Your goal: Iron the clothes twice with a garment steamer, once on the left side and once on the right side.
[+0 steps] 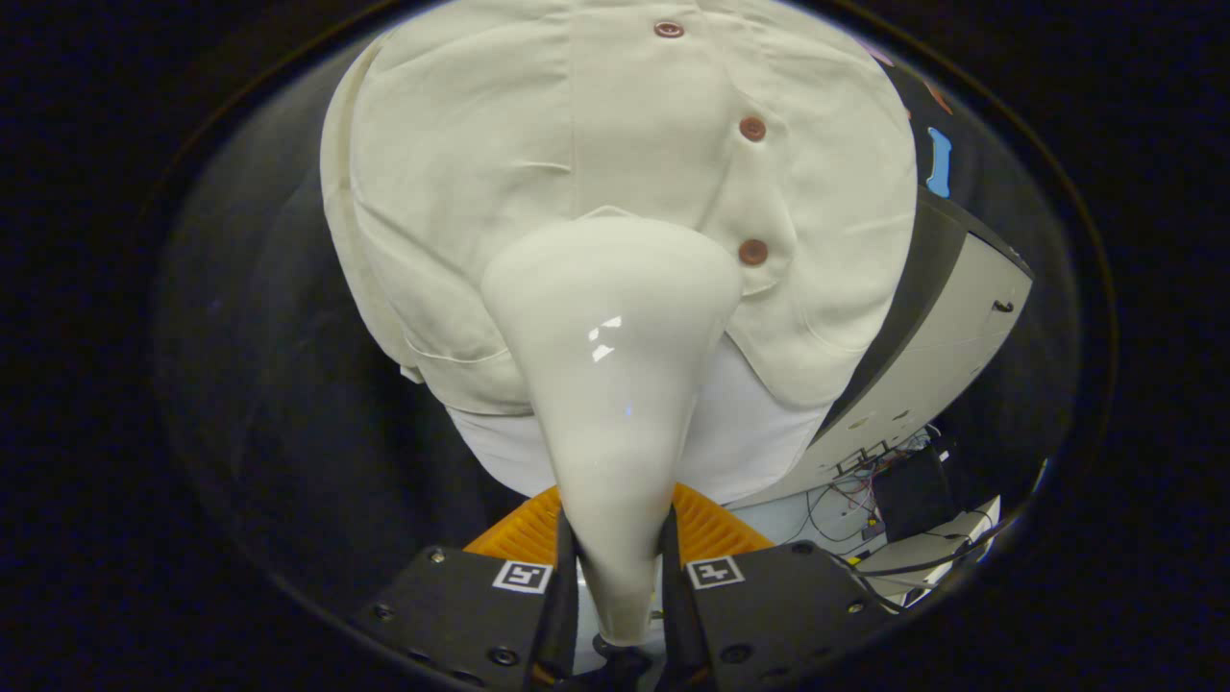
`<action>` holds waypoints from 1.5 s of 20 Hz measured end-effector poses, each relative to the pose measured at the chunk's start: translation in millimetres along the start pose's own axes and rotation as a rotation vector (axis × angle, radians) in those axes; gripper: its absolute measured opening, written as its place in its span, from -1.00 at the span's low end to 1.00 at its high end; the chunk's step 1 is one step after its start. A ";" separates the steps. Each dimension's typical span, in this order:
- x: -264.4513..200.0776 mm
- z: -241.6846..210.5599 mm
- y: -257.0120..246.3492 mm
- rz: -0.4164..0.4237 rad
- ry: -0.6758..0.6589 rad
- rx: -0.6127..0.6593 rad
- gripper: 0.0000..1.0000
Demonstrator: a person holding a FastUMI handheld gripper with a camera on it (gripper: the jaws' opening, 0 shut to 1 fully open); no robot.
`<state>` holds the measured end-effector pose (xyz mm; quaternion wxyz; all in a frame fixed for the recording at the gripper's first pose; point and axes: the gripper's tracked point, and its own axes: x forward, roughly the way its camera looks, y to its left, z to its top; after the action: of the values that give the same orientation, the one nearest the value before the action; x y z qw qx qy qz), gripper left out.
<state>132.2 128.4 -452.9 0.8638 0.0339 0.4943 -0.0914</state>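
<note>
The steamer (pixel 615 384) hides its own face, which is turned toward the shirt (pixel 615 173), so contact cannot be judged. Its handle base drops from view between the fingers (pixel 562 596). The shirt's collar and sleeves are cut off.

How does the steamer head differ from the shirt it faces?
The steamer head is glossy, smooth and rigid, clamped between the gripper fingers; the shirt is matte, wrinkled cloth hanging beyond them. The shirt carries brown buttons; the steamer head is plain. Both are off-white.

Pale floor (pixel 780 515) beyond the gripper (pixel 615 577) clamping the steamer (pixel 615 365), loose cables (pixel 846 500) and a black box (pixel 913 495) on it
</note>
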 end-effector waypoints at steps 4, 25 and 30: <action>-33.7 22.3 -3.3 0.044 -0.062 0.003 -0.26; -185.7 283.9 -77.4 0.015 -0.576 0.015 -0.28; -166.9 303.8 -86.1 -0.006 -0.573 0.024 -0.28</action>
<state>290.8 19.5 -152.0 0.9676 0.0155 0.2289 -0.1056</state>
